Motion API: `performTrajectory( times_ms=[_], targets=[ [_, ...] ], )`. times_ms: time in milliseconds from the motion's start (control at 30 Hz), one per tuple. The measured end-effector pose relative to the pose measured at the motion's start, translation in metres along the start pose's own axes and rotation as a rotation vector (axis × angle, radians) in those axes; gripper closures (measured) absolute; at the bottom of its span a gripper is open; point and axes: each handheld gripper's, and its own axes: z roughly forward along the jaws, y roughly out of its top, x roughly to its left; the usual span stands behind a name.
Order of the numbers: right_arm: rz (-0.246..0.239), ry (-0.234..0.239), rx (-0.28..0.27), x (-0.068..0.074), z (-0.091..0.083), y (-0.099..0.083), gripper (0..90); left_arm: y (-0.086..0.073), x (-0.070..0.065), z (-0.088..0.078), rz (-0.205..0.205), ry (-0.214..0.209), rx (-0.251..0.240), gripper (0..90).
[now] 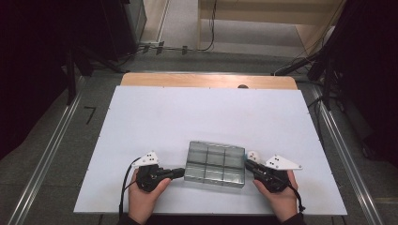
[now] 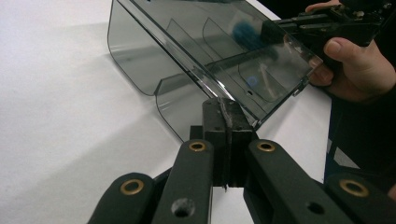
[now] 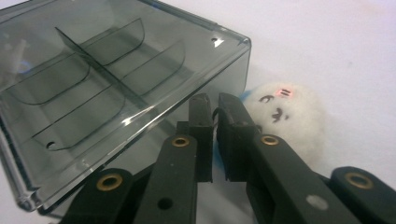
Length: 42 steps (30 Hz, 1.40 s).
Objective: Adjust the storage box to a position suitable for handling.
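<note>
Risk: box [image 1: 215, 164] tips | your left gripper [image 2: 225, 122] clamps its lid edge | right gripper [image 3: 212, 108], jaws nearly shut, pinches the plush toy [image 3: 286, 114]'s tag; weak hold, toy drops.

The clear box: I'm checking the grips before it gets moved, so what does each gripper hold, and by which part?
The left gripper pinches the clear box by its lid's edge. The right gripper is nearly shut beside the white plush toy; whether it grips anything cannot be told.
</note>
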Motion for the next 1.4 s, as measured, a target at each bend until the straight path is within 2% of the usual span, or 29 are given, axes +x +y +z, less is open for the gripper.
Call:
performTrajectory(
  times_ms=[167,367,667,767,1100,1267,1400],
  targets=[
    [-0.025,0.002,0.006,0.003,0.0,-0.001,85.7,-0.002,-0.002,-0.002,-0.001,-0.011,0.001,90.0],
    [-0.056,0.034,0.01,0.006,-0.002,-0.004,87.1,-0.007,-0.004,-0.006,-0.008,-0.043,0.007,89.9],
    [-0.064,0.064,0.013,0.01,-0.006,-0.006,87.4,-0.011,-0.007,-0.01,0.0,-0.067,0.015,89.9],
    [-0.063,0.07,0.008,0.012,-0.007,-0.008,87.4,-0.012,-0.006,-0.011,-0.009,-0.078,0.018,89.9],
    [-0.046,0.09,0.011,0.017,-0.011,-0.01,87.5,-0.012,-0.006,-0.013,-0.012,-0.072,0.016,90.0],
    [-0.055,0.083,0.003,0.021,-0.013,-0.012,87.5,-0.013,-0.005,-0.015,-0.011,-0.068,0.015,90.0],
    [-0.055,0.102,0.003,0.021,-0.015,-0.013,87.4,-0.013,-0.004,-0.015,-0.013,-0.066,0.015,90.0]
  ],
)
